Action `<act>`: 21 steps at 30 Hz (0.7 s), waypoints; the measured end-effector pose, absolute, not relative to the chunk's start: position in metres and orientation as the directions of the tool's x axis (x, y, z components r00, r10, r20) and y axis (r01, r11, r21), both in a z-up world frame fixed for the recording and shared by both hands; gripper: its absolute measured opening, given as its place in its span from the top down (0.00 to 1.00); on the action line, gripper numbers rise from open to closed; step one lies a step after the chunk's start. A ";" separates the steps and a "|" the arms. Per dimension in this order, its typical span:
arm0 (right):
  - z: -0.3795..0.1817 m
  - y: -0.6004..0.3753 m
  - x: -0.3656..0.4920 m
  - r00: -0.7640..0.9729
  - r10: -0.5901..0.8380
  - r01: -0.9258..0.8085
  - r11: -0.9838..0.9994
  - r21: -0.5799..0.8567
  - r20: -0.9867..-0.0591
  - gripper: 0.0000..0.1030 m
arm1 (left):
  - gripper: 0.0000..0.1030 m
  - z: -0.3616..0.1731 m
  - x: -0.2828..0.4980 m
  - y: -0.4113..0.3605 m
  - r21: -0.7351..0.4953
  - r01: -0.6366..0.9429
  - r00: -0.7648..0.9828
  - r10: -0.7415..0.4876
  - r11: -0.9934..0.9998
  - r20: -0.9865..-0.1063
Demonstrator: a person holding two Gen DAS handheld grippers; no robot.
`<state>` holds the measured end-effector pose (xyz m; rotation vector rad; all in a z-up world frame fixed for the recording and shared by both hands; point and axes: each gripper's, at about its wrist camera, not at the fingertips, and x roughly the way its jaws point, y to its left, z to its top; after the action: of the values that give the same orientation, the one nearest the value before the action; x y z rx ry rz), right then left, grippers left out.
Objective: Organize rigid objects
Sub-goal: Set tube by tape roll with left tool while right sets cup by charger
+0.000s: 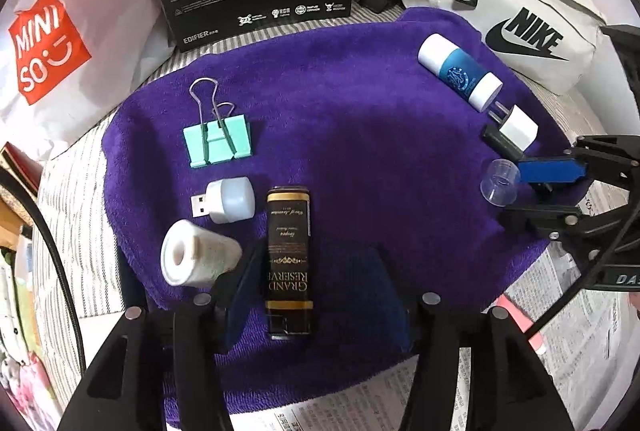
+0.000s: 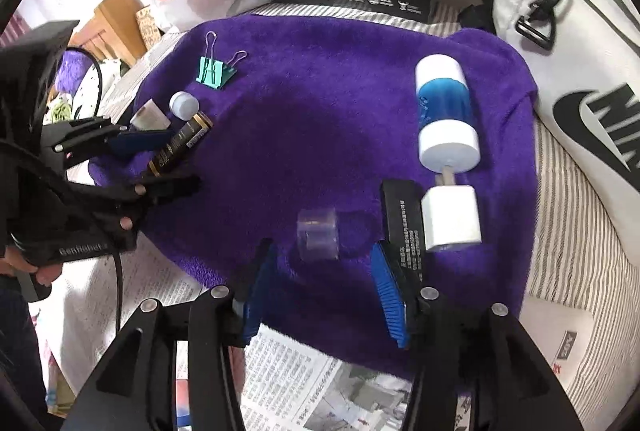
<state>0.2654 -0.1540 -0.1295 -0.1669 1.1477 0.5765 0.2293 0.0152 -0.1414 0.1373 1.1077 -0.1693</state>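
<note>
Left wrist view: the left gripper [image 1: 316, 295] points down at a purple towel [image 1: 352, 103], its jaws apart on either side of a black-and-gold box [image 1: 289, 259] that lies flat between them; the pads do not appear to press it. Beside the box lie a white roll [image 1: 196, 258], a small USB light [image 1: 230, 199] and a green binder clip [image 1: 218, 139]. Far right, a blue-and-white bottle [image 1: 460, 77] and a white plug [image 1: 516, 129] lie near the right gripper [image 1: 548, 187], with a clear cap [image 1: 499, 182] at its tips. Right wrist view: the right gripper [image 2: 326, 283] stands open, blue pads apart, the clear cap [image 2: 318, 234] lying loose on the towel [image 2: 320, 103] just ahead of them. A black bar [image 2: 404, 223] touches the right pad, beside the plug [image 2: 452, 218] and bottle [image 2: 444, 111]. At left, the left gripper [image 2: 160, 163] straddles the box [image 2: 178, 145].
</note>
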 end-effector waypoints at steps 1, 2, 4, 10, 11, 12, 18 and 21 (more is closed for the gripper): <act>-0.128 -0.156 0.264 0.286 0.346 -0.507 0.846 0.166 -0.894 0.53 | 0.47 -0.141 0.229 0.016 0.016 0.194 0.430 -0.070 0.981 -0.900; -0.127 -0.159 0.263 0.289 0.347 -0.502 0.849 0.168 -0.892 0.53 | 0.47 -0.140 0.228 0.018 0.002 0.185 0.423 -0.077 0.983 -0.903; -0.124 -0.163 0.260 0.298 0.350 -0.494 0.852 0.171 -0.888 0.53 | 0.47 -0.138 0.225 0.020 -0.009 0.174 0.422 -0.083 0.985 -0.903; -0.112 -0.176 0.249 0.335 0.338 -0.465 0.871 0.158 -0.880 0.52 | 0.47 -0.120 0.205 0.015 -0.002 0.173 0.453 -0.081 0.985 -0.888; -0.110 -0.180 0.246 0.336 0.338 -0.460 0.873 0.160 -0.879 0.52 | 0.47 -0.117 0.200 0.014 0.001 0.172 0.460 -0.080 0.985 -0.884; -0.110 -0.182 0.244 0.336 0.335 -0.457 0.875 0.158 -0.881 0.52 | 0.47 -0.114 0.196 0.013 -0.001 0.172 0.465 -0.082 0.985 -0.882; -0.100 -0.202 0.217 0.368 0.304 -0.438 0.890 0.125 -0.879 0.51 | 0.47 -0.102 0.168 0.004 -0.013 0.191 0.488 -0.106 0.982 -0.866; -0.095 -0.217 0.200 0.388 0.293 -0.417 0.901 0.117 -0.874 0.51 | 0.47 -0.099 0.152 -0.003 -0.014 0.204 0.490 -0.114 0.979 -0.864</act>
<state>0.1998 -0.2173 -0.0945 -0.1287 1.0821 0.4535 0.1523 -0.0029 -0.0994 0.0947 1.0410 -0.1932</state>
